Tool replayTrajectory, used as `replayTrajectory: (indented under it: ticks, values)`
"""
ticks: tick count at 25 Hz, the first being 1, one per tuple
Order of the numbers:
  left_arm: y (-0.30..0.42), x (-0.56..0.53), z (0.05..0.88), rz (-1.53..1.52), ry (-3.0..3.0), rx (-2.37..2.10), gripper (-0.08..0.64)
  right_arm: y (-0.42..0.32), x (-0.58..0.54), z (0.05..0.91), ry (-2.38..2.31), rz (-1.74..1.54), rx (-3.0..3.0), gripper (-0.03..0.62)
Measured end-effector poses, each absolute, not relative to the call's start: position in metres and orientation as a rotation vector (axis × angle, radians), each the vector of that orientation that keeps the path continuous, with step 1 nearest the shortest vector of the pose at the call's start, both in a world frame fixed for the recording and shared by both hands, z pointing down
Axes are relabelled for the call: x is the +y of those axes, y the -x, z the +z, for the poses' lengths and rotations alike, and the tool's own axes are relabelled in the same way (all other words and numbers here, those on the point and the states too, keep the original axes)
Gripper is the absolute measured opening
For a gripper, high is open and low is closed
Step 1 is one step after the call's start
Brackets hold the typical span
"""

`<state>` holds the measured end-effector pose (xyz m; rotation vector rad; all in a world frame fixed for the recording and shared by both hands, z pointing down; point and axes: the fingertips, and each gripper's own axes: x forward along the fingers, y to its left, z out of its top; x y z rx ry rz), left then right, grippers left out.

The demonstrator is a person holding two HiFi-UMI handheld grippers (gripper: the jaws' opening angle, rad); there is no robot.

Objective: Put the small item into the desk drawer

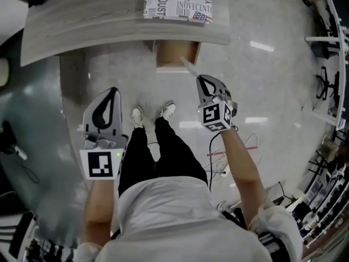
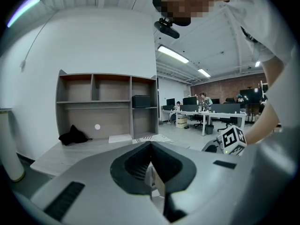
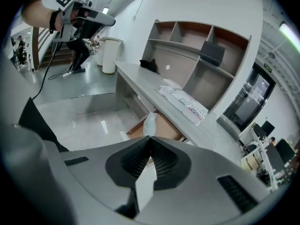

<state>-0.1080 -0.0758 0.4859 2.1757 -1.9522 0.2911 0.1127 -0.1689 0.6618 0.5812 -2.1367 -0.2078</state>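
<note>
Jaws of the right gripper (image 1: 199, 79) pinched the small white item (image 1: 188, 66) just at the front of the open desk drawer (image 1: 173, 52), while the left gripper (image 1: 113, 93) (jaws pressed together, empty) hung farther back from that drawer.

Printed sheet (image 1: 178, 1) on the desk (image 1: 82, 21) reads "INOVECENTO"; sideways beside it, "JUST".

The drawer (image 1: 173, 56) stands open just ahead of the right gripper (image 1: 200, 79), under the desk (image 1: 109, 21). The small item (image 1: 189, 66) sticks out from that gripper's tip toward the drawer's front. A printed sheet (image 1: 178, 1) lies on the desk beyond. The left gripper (image 1: 113, 91) is well off to the left, short of the desk.
</note>
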Motion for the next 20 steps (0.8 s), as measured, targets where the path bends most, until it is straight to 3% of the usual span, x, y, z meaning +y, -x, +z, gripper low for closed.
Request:
replayTrajectory:
  ticks: [20]
  values:
    - [0.131, -0.049, 0.557, 0.379, -2.017, -1.984, 0.017, -0.079, -0.189, 0.799, -0.371, -0.253, -2.029, 0.025]
